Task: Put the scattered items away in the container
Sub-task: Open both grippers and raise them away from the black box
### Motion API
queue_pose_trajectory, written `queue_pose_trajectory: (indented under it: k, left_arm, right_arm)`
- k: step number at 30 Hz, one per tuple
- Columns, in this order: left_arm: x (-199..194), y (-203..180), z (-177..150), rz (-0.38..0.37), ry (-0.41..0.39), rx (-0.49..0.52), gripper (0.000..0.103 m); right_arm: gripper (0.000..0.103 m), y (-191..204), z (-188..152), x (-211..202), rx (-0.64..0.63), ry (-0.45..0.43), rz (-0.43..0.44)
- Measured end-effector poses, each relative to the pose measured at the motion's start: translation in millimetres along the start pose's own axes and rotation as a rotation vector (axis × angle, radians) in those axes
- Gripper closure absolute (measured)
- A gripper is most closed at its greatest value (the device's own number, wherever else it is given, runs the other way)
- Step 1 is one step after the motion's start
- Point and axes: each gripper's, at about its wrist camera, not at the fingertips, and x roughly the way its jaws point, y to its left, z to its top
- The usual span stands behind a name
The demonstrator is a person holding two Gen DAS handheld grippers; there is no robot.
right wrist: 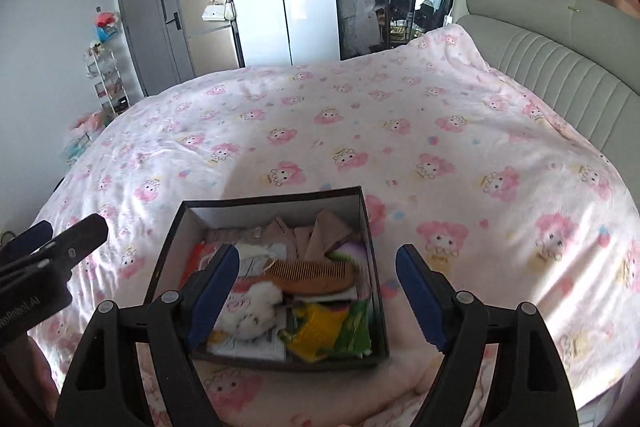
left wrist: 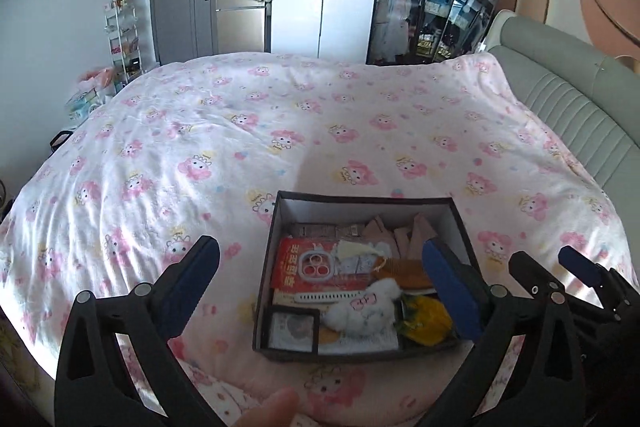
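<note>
The bed [left wrist: 280,131] carries the black box [left wrist: 276,227] near its front edge, already full: comb [right wrist: 320,273], plush toy [left wrist: 368,309]. It lies ahead and below, between my left gripper [left wrist: 320,279] and right gripper [right wrist: 318,283], both spread wide, empty.

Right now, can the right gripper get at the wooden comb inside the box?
Probably yes. The right gripper is open and empty above the box, which has no lid, and the comb lies on top of the other items, uncovered.
</note>
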Motion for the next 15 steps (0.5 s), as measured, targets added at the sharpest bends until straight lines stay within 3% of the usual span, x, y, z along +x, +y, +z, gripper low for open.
queue_pose_trajectory:
  k: [3, 7, 11, 15]
  left_arm:
    - [-14.2, 2.0, -27.3, 0.042, 0.010, -0.002, 0.001]
    - [-17.2, 1.0, -57.4, 0.036, 0.052, 0.060, 0.001]
    - [-25.1, 2.4, -68.1, -0.005, 0.065, 0.043, 0.001]
    - [-32.5, -0.6, -70.9, 0.016, 0.049, 0.048, 0.001]
  right_arm:
    - [0.024, -0.7, -22.6, -17.9, 0.034, -0.026, -0.002]
    - [0.024, 0.4, -50.3, -32.1, 0.023, -0.027, -0.050]
    - [0.024, -2.8, -61.7, -33.8, 0.029, 0.001, -0.051]
    - [0.024, -0.6, -64.3, -37.6, 0.019, 0.003, -0.041]
